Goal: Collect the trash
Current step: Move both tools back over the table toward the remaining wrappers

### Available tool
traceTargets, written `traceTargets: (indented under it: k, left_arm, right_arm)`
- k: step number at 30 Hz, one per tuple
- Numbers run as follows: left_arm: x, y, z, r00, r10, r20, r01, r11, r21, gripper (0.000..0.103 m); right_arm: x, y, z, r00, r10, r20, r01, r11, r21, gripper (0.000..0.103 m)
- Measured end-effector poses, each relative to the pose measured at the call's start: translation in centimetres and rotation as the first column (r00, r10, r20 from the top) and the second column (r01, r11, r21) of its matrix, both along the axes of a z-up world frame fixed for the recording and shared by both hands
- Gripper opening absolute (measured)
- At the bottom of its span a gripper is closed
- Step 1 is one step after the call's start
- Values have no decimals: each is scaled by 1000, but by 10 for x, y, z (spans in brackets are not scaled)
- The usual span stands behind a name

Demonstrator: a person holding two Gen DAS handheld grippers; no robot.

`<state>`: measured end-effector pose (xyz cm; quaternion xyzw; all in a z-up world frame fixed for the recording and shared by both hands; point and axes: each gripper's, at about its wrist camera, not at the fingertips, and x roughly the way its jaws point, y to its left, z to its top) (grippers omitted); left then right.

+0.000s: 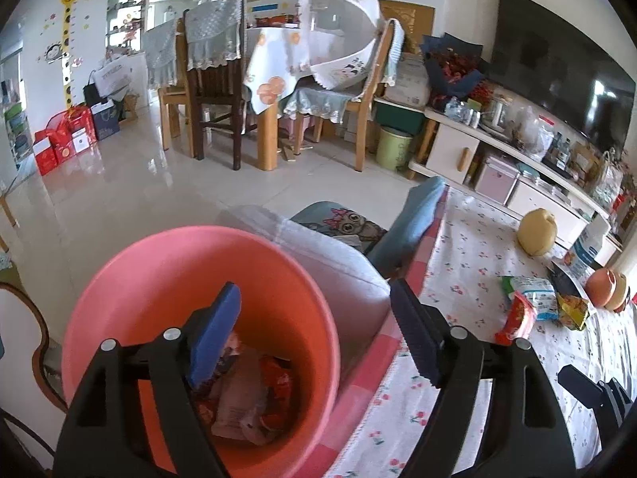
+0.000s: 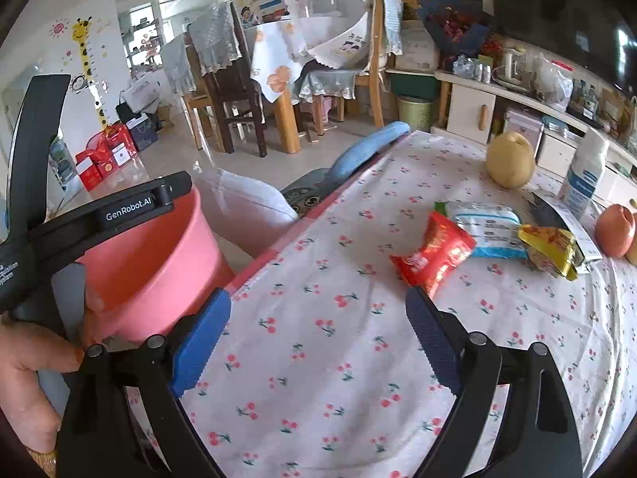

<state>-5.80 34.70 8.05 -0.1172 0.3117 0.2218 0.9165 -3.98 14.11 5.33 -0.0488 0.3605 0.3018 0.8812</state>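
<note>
A pink bucket [image 1: 131, 279] stands beside the table's left edge, with several crumpled wrappers [image 1: 247, 398] lying in its bottom. My left gripper [image 1: 318, 330] hangs open over the bucket's right rim, nothing between its blue pads. On the cherry-print tablecloth [image 2: 318, 358] lie a red wrapper [image 2: 434, 253], a white and blue packet [image 2: 489, 231] and a yellow wrapper [image 2: 551, 249]. My right gripper [image 2: 318, 342] is open above bare cloth, short of the red wrapper. The pink bucket [image 2: 159, 263] also shows in the right wrist view, behind the left gripper's body.
A yellow pear [image 2: 511, 161], a white bottle [image 2: 585, 181] and a peach [image 2: 615, 231] stand past the wrappers. A grey cushion [image 1: 326, 255] and blue cloth [image 1: 422, 211] lie by the table's edge. Dining chairs, a green bin [image 1: 392, 147] and a TV cabinet stand beyond.
</note>
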Motion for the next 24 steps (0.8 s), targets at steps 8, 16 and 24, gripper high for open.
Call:
traceTargets:
  k: [8,16,24]
  left_arm:
    - [13,-28,0,999,-50,-17,50,998,28,79]
    - [23,-54,-2,996,-85,-32,87,995,54,80]
    - [36,-85,-5,989,-139,-43,142,987,76,80]
  right_arm:
    - [4,-30,-2,999,-34,-2,34,999,-1,89]
    - [6,-62,-6,998,-67,-5,67,998,-3,89]
    - [11,-96,-11,994,-110,-19,110,994,11,89]
